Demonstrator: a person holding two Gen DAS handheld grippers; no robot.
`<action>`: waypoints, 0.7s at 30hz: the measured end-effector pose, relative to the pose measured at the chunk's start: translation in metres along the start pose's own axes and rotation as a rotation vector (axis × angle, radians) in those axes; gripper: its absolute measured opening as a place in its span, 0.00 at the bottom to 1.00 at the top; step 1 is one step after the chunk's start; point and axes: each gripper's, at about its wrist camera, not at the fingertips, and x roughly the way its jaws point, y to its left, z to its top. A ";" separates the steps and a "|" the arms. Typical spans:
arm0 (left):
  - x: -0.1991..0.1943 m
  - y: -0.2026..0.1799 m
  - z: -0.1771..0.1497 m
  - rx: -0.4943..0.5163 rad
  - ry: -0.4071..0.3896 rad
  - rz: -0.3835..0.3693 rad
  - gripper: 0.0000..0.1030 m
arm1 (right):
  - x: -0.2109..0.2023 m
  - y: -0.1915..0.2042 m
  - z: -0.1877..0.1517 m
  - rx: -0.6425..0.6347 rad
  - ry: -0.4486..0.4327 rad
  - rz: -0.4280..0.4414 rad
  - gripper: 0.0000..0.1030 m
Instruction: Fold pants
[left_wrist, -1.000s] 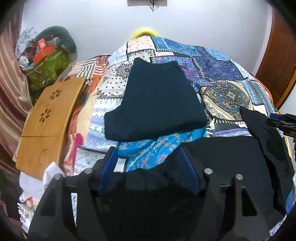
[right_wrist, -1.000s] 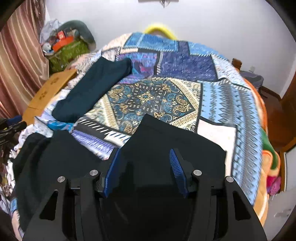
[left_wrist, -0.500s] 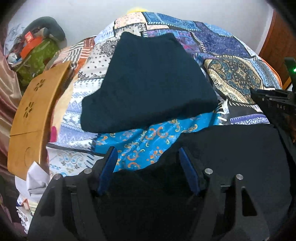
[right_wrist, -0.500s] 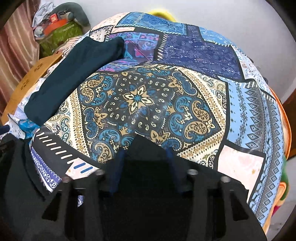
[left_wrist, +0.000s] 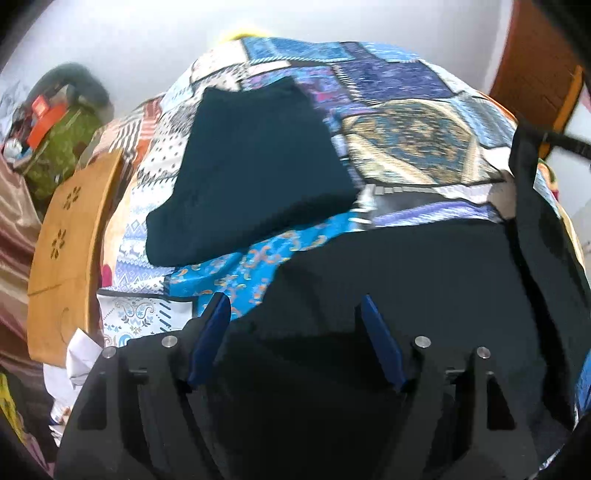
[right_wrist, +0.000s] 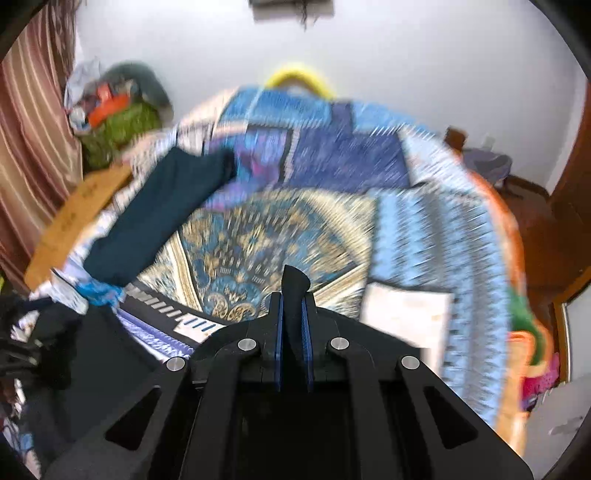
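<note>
Black pants (left_wrist: 424, 266) lie spread on the patterned bedspread (left_wrist: 406, 140) at the near edge. My left gripper (left_wrist: 295, 314) is open, its blue pads on either side of the pants' near left corner. My right gripper (right_wrist: 293, 295) is shut on a pinched fold of the black pants (right_wrist: 294, 284) and holds it raised above the bed; the rest of the pants (right_wrist: 88, 343) hang to the left. In the left wrist view that raised right edge (left_wrist: 532, 206) stands up at the right.
A folded dark teal garment (left_wrist: 251, 173) lies further back on the bed, also in the right wrist view (right_wrist: 155, 206). A wooden lap board (left_wrist: 70, 243) leans at the left. A green bag with clutter (left_wrist: 55, 136) sits at the back left. A wooden door (left_wrist: 535, 55) is at right.
My right gripper has closed on the pants' edge and lifted it off the bed. My left gripper stays open and has shifted slightly over the near corner.
</note>
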 end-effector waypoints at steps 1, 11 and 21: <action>-0.006 -0.008 -0.001 0.010 -0.011 0.000 0.73 | -0.018 -0.007 0.000 0.008 -0.028 -0.008 0.08; -0.034 -0.095 -0.013 0.152 -0.006 -0.046 0.81 | -0.147 -0.065 -0.029 0.058 -0.249 -0.046 0.08; -0.026 -0.164 -0.028 0.227 0.029 -0.084 0.83 | -0.094 -0.098 -0.152 0.103 0.005 -0.150 0.08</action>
